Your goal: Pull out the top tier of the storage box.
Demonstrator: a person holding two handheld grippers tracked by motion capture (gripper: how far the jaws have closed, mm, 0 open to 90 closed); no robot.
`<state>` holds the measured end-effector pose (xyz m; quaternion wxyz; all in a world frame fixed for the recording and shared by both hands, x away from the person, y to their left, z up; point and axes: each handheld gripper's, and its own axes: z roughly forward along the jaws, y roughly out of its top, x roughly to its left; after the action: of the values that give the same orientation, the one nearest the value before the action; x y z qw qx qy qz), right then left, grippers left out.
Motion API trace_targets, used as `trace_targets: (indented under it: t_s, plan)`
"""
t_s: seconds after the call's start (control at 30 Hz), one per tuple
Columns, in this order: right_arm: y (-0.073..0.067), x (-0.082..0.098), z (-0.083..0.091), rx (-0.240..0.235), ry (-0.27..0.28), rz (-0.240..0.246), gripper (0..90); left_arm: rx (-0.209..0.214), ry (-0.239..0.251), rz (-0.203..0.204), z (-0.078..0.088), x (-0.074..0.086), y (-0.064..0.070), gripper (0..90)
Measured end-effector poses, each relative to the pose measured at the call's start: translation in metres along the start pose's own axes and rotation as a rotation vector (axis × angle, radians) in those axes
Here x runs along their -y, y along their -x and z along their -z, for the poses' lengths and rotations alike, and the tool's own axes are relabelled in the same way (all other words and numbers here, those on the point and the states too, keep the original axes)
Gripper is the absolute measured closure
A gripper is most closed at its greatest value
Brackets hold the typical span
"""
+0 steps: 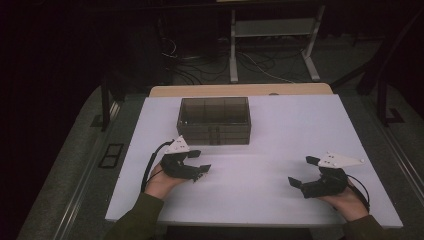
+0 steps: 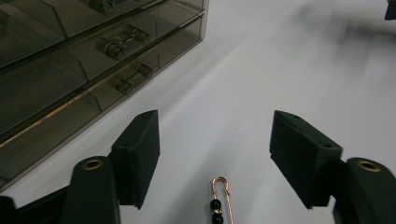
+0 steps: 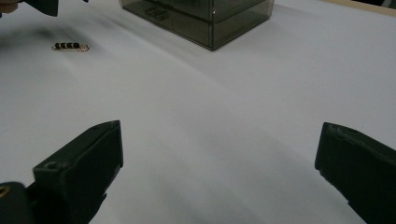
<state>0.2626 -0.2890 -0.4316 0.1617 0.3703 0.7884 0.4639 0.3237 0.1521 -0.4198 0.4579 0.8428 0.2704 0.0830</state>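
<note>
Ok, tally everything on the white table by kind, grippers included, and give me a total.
Grippers: 2, the left gripper and the right gripper, both with jaws apart
Smoky clear drawer box: 1
Beaded pin, black beads on a rose-gold wire: 1
Total: 4

Your counter [image 1: 280, 130] top is matt white, smooth, with a bare wood edge at the back. The drawer box [image 1: 214, 120] is smoky see-through plastic, glossy. Your beaded pin [image 2: 219, 198] is shiny copper-toned metal with glossy black beads. Claw pads [image 2: 140, 154] look matt black.
</note>
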Motion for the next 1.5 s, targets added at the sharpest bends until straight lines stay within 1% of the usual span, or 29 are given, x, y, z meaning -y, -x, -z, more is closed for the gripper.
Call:
trace_targets:
  t_s: [0.03, 0.13, 0.17, 0.23, 0.3, 0.33, 0.37, 0.53, 0.73, 0.83, 0.97, 1.0, 1.03, 1.1, 1.23, 1.27, 1.33, 1.37, 1.5]
  plan:
    - [0.0, 0.0, 0.0, 0.001, 0.0, 0.001, 0.5, 0.001, -0.003, -0.002, 0.0, 0.0, 0.001, 36.8]
    - [0.0, 0.0, 0.0, 0.0, 0.0, 0.0, 0.5, -0.006, -0.021, -0.004, 0.0, 0.001, 0.002, 39.0]
    - [0.0, 0.0, 0.0, 0.002, -0.002, 0.0, 0.5, -0.006, -0.027, -0.001, -0.001, 0.001, 0.003, 41.3]
    - [0.0, 0.0, 0.0, 0.003, -0.002, 0.0, 0.5, -0.008, -0.021, -0.002, 0.0, 0.003, 0.003, 41.7]
    - [0.0, 0.0, 0.0, 0.004, -0.001, 0.0, 0.5, -0.005, -0.025, 0.01, 0.0, 0.005, 0.003, 45.1]
    - [0.0, 0.0, 0.0, 0.004, 0.0, 0.001, 0.5, -0.008, -0.033, 0.008, 0.0, 0.006, 0.003, 45.3]
    - [0.0, 0.0, 0.0, 0.004, 0.0, 0.001, 0.5, -0.005, -0.034, 0.012, 0.001, 0.007, 0.003, 48.6]
    - [0.0, 0.0, 0.0, 0.003, -0.001, 0.002, 0.5, -0.01, -0.043, 0.01, 0.002, 0.009, 0.004, 52.2]
    - [0.0, 0.0, -0.001, 0.003, -0.002, 0.001, 0.5, -0.01, -0.08, -0.01, 0.001, 0.012, 0.005, 57.8]
    - [0.0, 0.0, -0.001, 0.003, -0.004, 0.003, 0.5, -0.021, -0.1, -0.012, 0.001, 0.014, 0.006, 59.8]
    - [0.0, 0.0, -0.001, 0.003, -0.003, 0.003, 0.5, -0.02, -0.11, -0.009, 0.0, 0.016, 0.007, 63.1]
    - [0.0, 0.0, -0.001, 0.002, -0.004, 0.002, 0.5, -0.022, -0.117, -0.016, 0.0, 0.017, 0.007, 63.7]
    - [0.0, 0.001, -0.002, 0.003, -0.007, 0.001, 0.5, -0.026, -0.124, -0.015, -0.001, 0.017, 0.007, 65.7]
    - [0.0, 0.001, -0.002, 0.002, -0.008, 0.002, 0.5, -0.029, -0.135, -0.016, -0.001, 0.018, 0.006, 66.4]
    - [0.0, 0.001, -0.002, 0.003, -0.01, 0.003, 0.5, -0.023, -0.148, -0.017, -0.004, 0.02, 0.007, 69.1]
    - [0.0, 0.001, -0.002, 0.003, -0.01, 0.003, 0.5, -0.022, -0.156, -0.026, -0.004, 0.021, 0.007, 69.5]
    - [0.0, 0.001, -0.002, 0.003, -0.009, 0.005, 0.5, -0.023, -0.163, -0.029, -0.005, 0.021, 0.008, 71.6]
    - [0.0, 0.001, -0.002, 0.003, -0.009, 0.005, 0.5, -0.022, -0.164, -0.025, -0.006, 0.022, 0.008, 72.2]
    - [0.0, 0.001, -0.002, 0.003, -0.01, 0.002, 0.5, -0.026, -0.182, -0.027, -0.006, 0.023, 0.007, 75.6]
